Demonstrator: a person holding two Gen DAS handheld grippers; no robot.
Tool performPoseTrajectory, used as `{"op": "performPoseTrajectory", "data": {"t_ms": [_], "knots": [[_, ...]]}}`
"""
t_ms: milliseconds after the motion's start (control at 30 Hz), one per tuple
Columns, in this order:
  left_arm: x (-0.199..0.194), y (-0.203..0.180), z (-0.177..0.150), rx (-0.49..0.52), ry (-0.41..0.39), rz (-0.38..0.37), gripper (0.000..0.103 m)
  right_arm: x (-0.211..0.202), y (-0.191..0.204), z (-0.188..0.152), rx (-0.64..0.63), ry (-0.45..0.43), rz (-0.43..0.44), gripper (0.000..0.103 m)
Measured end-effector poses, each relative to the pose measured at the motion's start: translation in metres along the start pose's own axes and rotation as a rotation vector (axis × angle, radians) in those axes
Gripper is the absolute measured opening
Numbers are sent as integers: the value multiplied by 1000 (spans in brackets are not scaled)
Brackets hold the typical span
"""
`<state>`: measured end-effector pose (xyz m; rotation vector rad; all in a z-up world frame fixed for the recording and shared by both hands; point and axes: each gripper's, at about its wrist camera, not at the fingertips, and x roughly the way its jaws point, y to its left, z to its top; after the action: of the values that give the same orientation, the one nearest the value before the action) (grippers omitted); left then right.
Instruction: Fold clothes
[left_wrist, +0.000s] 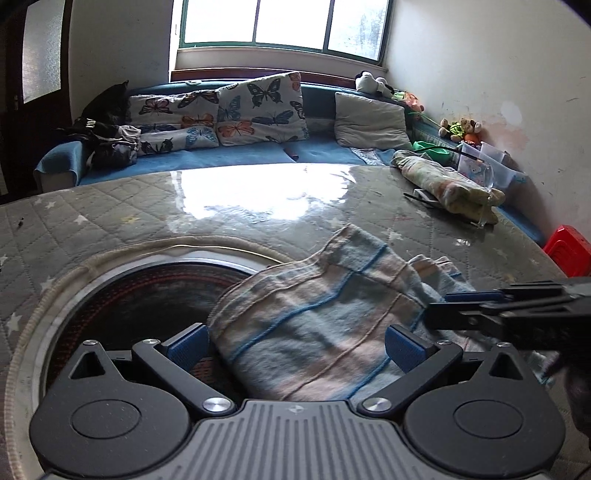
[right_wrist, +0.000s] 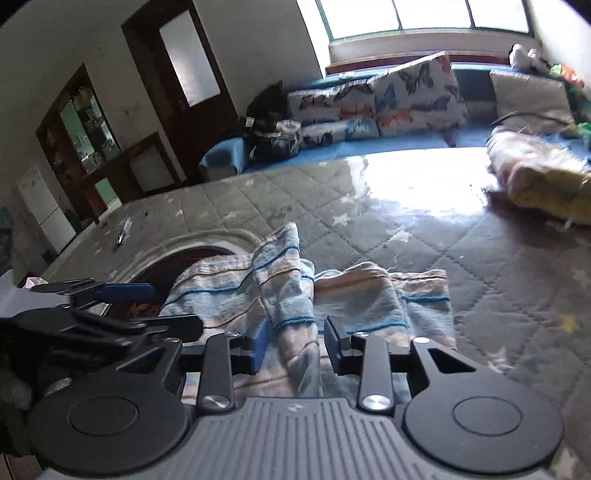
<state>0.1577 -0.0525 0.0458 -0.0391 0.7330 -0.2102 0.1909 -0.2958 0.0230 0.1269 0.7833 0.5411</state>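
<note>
My job is to fold the striped cloth (left_wrist: 317, 325). It lies on the near part of the quilted table cover (left_wrist: 122, 218), and one end hangs over the round dark hole (left_wrist: 147, 295) in that cover. It is blue and pale pink with thin lines across it.

My left gripper (left_wrist: 295, 345) is spread wide. The cloth lies between its blue pads (left_wrist: 186, 345), but they do not squeeze it. My right gripper (right_wrist: 295, 345) is partly spread too. A raised ridge of cloth (right_wrist: 291, 295) runs up between its two pads, and I see a gap on each side, so I think nothing is pinched there.

The cloth looks soft and floppy, like a towel. It looks light. I think it will sag and bunch when I lift it, and it will not stay flat by itself. It looks a bit fuzzy, so it should not slip from the pads. It cannot break.

I think the best spots to grab are two corners of one edge. The flat part by the right edge of the cloth (right_wrist: 424, 295) looks easy to reach. The bunched middle is a bad place, because I might pinch many layers.

Another rolled cloth (left_wrist: 447, 184) lies near the far right corner of the table cover.
</note>
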Motion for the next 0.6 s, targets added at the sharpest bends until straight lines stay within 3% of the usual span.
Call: {"op": "performPoseTrajectory", "data": {"t_ms": [67,233,433,600], "knots": [[-1,2,-2,5,-1,5,103,9,-1,-1,0,15,-5,40],[-4,7,-5,-2,-5,14,103,19,0,-5,-3,36,5,40],[-4,6,-5,-13,-4,16,103,16,4,-6,7,35,30,13],[-4,-2,-2,-6,-9,9,103,-3,8,-8,20,-48,28,8]]}}
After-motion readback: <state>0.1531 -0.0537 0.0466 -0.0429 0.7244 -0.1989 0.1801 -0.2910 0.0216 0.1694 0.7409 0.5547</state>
